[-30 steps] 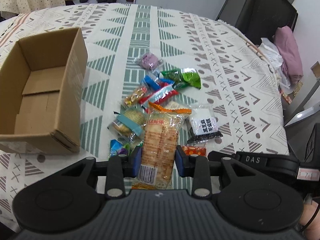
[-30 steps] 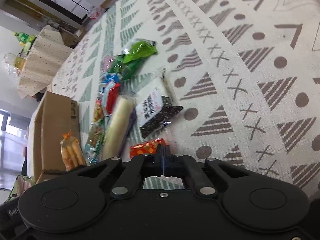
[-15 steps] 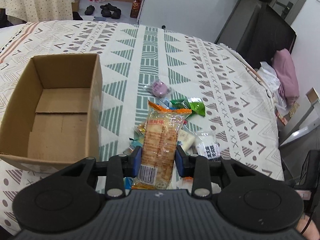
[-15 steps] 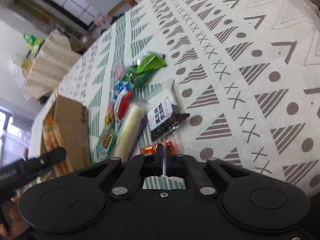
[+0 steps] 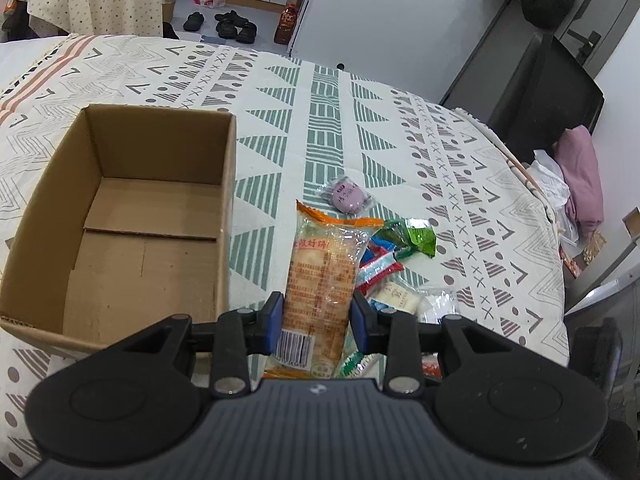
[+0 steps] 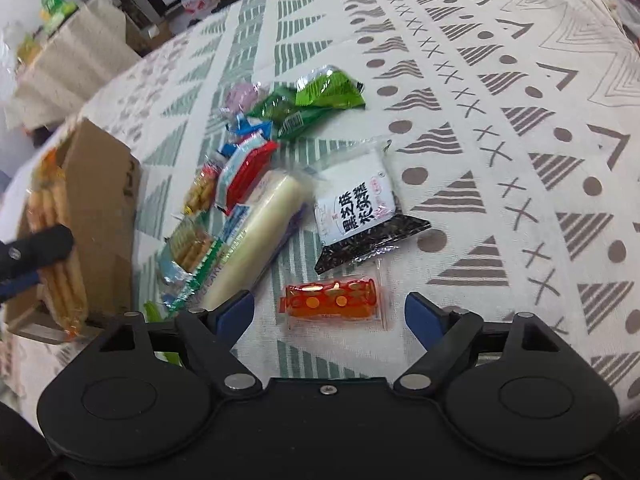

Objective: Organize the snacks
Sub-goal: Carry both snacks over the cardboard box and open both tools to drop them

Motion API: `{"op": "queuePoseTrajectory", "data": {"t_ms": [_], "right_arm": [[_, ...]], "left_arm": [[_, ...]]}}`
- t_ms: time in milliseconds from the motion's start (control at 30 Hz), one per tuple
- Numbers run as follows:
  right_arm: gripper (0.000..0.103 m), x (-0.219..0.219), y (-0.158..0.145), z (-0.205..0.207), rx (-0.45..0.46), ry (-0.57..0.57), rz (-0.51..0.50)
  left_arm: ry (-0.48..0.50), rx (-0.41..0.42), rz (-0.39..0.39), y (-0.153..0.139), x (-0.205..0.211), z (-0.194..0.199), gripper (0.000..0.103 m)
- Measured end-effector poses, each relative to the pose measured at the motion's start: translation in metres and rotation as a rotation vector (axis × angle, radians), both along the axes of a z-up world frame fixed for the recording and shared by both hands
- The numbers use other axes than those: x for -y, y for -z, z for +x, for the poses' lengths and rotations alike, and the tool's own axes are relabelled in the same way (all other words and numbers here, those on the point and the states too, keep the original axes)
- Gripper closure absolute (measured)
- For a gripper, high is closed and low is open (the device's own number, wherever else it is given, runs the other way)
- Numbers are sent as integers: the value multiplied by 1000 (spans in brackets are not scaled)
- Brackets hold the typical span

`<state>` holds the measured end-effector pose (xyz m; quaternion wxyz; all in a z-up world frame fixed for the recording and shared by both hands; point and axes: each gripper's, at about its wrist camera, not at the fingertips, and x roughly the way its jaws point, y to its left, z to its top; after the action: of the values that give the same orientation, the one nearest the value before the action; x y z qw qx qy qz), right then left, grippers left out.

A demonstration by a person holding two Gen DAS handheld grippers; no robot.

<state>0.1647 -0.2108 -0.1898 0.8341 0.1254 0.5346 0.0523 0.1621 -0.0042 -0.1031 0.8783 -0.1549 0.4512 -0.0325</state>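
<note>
One long orange-edged cracker pack (image 5: pixel 320 280) hangs pinched between the blue pads of the left claw (image 5: pixel 316 318), lifted clear of the heap and now just beside the right wall of the open cardboard box (image 5: pixel 120 216), whereas a second ago it sat lower over the pile with the box off to the side; judging by that shift, the drop into the box is the step in hand, and the box itself holds nothing yet. Meanwhile the right claw (image 6: pixel 328 314) has just been opening: its jaws, pressed together a moment ago, now stand wide on either side of a small red-orange dotted packet (image 6: pixel 334 300) lying flat on the patterned cloth of the desk (image 6: pixel 520 120), pads clear of it, so a second pickup looks ready. Beyond it lie a black-and-white sesame packet (image 6: pixel 360 204), a pale roll (image 6: pixel 260 236), green wrappers (image 6: pixel 320 96) and a purple sweet (image 6: pixel 242 96), loosely overlapping. In the right wrist view the left claw and its pack are blurred at the frame edge, and several small wrappers under the roll are too tangled to tell apart.
</note>
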Motion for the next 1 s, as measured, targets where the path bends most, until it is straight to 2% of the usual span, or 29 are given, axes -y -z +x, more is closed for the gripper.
{"op": "queuePoseTrajectory", "data": {"t_ms": [33,100,167,400,633,1000], "right_arm": [[24,-2,2,1,-4,1,-11],[45,-5,4,5,-16,1,-47],[52,-6,2,6,-28,5,-44],[55,-12,-21,8,-2,6,-51],[55,-28,-58,4,69,-7,-57],[55,-64,-114,-6,189,-44,-19]], "left_arm": [[-2,4,-3,0,-2,0,69],[-6,13,-11,0,-5,1,69],[-14,18,-21,0,-9,1,69],[-11,60,-65,-11,-16,-2,69],[-25,96,-91,-30,-29,-12,69],[-107,141,-101,-52,-66,-26,69]]}}
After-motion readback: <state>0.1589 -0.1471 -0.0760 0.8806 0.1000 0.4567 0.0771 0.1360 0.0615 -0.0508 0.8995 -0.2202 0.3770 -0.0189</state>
